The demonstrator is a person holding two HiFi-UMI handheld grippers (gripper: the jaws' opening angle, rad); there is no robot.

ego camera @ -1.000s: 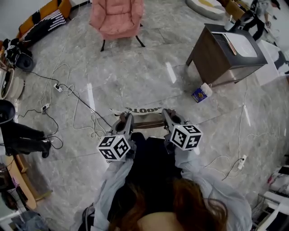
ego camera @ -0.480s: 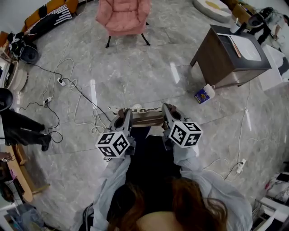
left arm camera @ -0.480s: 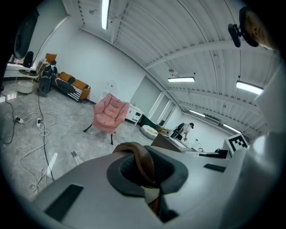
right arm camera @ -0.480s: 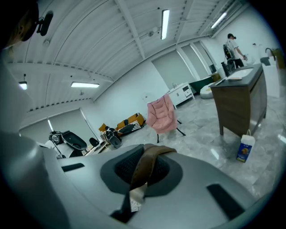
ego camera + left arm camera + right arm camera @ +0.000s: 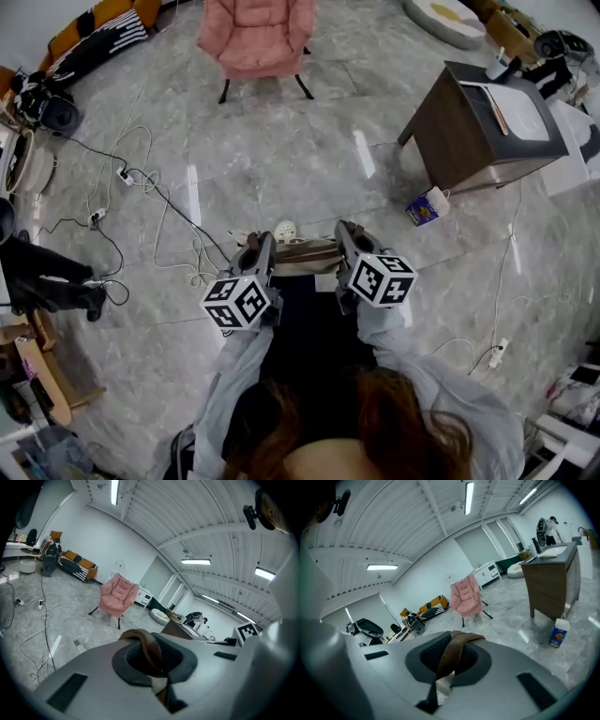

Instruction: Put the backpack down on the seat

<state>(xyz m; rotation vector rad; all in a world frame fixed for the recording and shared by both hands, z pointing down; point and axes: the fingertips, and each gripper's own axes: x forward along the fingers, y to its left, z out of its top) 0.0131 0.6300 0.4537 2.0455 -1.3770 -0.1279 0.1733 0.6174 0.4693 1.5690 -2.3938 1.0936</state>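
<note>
The floor [image 5: 281,150] is grey marble-look tile, glossy with light streaks, under a white ribbed ceiling with strip lights. White and black cables [image 5: 155,202] trail over it at the left. A pink padded chair on thin black legs [image 5: 255,33] stands at the far side. An orange and black striped bench [image 5: 98,33] lines the far left wall. A second person's dark-trousered legs [image 5: 47,286] stand at the left edge.

At the right stands a dark brown wooden cabinet [image 5: 459,131] with white paper [image 5: 520,103] lying on its top. A small blue and white carton [image 5: 427,204] stands upright on the floor just beside the cabinet's near corner. What it holds cannot be seen.

The backpack [image 5: 300,249] hangs in the air between the two grippers, close in front of the person and well apart from the pink chair. Only its brown top and a pale part show, and the rest is hidden. That top runs left to right, from one gripper to the other, across the line toward the chair.

The left gripper [image 5: 255,246] has its jaws pressed together on a brown strap [image 5: 151,653]. The right gripper [image 5: 345,232] likewise pinches a second brown strap [image 5: 452,656].
</note>
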